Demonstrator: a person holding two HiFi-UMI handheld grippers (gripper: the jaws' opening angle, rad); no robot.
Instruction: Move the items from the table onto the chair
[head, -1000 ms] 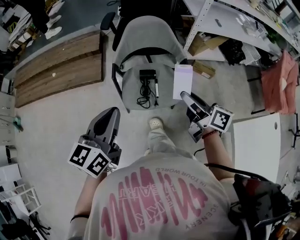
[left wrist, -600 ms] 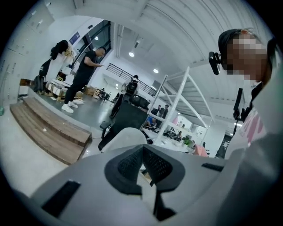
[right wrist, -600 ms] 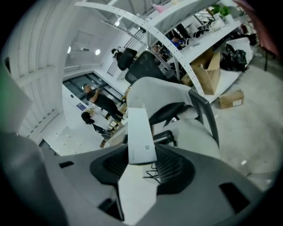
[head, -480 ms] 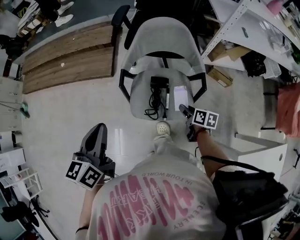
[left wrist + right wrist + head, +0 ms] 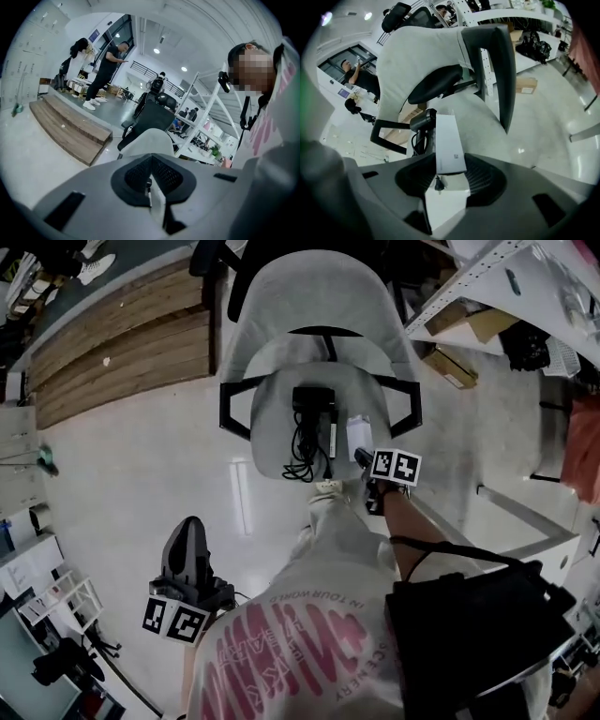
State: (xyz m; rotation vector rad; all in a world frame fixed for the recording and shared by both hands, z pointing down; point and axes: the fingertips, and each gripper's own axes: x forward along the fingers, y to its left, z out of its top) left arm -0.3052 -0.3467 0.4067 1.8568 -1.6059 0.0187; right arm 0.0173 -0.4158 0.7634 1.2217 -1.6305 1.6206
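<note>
A grey office chair point(image 5: 272, 432) stands in front of me. On its seat lies a black device with a coiled cable point(image 5: 311, 413), also seen in the right gripper view point(image 5: 423, 121). My right gripper point(image 5: 362, 457) is shut on a flat white box point(image 5: 357, 432) and holds it just over the seat's right front part. In the right gripper view the white box point(image 5: 449, 143) sticks out forward between the pads. My left gripper point(image 5: 187, 531) hangs low at my left side above the floor, shut, with nothing in it point(image 5: 149, 185).
A wooden platform point(image 5: 112, 352) lies on the floor left of the chair. White shelving point(image 5: 487, 287) with boxes stands at the right, and a white table corner point(image 5: 525, 521) is near my right arm. People stand far off in the left gripper view.
My right gripper has carried the white box forward and down to the chair seat. The left gripper has dropped back towards my side.
</note>
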